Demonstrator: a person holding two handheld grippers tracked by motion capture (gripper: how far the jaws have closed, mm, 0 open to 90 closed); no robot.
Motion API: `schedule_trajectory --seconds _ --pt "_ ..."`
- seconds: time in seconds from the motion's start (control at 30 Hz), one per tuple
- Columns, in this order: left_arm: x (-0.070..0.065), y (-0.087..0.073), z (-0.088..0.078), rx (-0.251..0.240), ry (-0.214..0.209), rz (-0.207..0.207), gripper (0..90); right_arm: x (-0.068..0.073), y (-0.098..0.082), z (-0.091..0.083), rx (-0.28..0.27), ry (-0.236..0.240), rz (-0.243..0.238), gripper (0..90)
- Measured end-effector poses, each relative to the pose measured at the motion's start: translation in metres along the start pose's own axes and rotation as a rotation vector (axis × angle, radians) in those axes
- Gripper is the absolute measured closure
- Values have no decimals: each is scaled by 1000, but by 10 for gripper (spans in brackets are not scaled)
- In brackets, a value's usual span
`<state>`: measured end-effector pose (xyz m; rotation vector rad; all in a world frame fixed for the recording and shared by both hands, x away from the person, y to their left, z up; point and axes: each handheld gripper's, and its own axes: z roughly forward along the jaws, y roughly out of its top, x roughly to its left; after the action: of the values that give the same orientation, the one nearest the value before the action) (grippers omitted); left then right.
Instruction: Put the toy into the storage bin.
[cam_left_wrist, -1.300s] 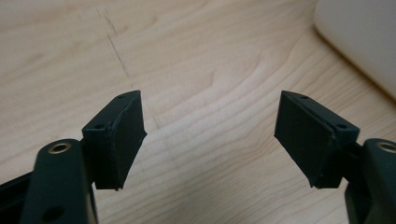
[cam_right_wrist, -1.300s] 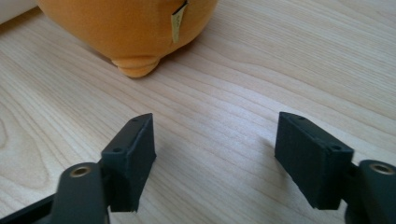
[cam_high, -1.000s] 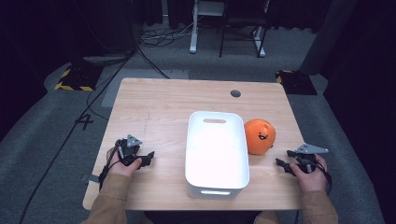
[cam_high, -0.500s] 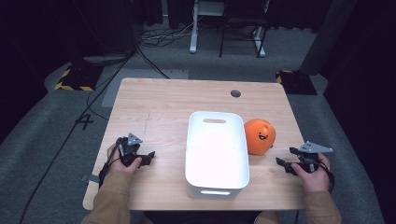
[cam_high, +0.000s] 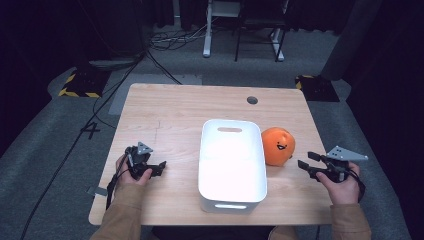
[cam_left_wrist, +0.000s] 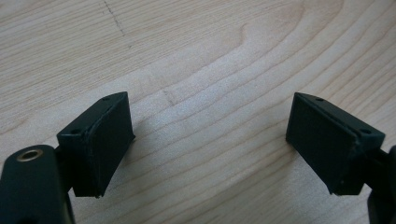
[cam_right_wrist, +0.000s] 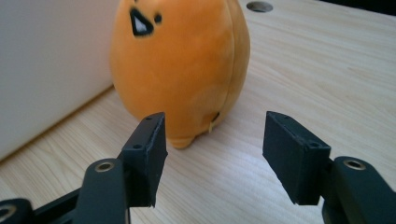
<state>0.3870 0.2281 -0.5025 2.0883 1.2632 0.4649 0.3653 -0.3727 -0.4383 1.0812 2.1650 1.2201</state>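
Plush toy (cam_high: 277, 145) sits at the right tongs' (cam_high: 306, 162) twelve o'clock; both tongs gape empty, the right just narrowing; reopen it before closing in.

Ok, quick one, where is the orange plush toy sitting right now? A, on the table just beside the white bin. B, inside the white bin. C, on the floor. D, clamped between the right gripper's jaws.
A: the orange plush toy stands on the wooden table against the side of the white bin, ahead of the right gripper, whose jaws are open and apart from it.
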Motion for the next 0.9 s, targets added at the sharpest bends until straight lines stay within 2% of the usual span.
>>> schedule_trajectory --seconds 0.07,0.13,0.3,0.33,0.4,0.5,0.6,0.63,0.9 --pt "0 0 0 1 4 -1 148 0 3 -1 -5 4 1 429" --pt "0 1 0 3 3 -3 147 2 11 -1 -16 13 24 432" --pt "0 1 0 10 4 -2 147 1 20 0 -43 29 25 438" --pt "0 1 0 10 4 -2 147 0 25 1 -67 56 46 448" --pt "0 1 0 8 6 -2 147 -1 28 0 -80 74 47 453" --pt "0 1 0 3 3 -3 147 -1 37 3 -108 83 31 468" --pt "0 1 0 3 4 -3 147 -2 40 8 -125 102 44 481" --pt "0 1 0 3 4 -3 147 -4 43 11 -146 141 43 522" --pt "0 1 0 3 4 -3 147 -7 53 24 -171 134 26 574"
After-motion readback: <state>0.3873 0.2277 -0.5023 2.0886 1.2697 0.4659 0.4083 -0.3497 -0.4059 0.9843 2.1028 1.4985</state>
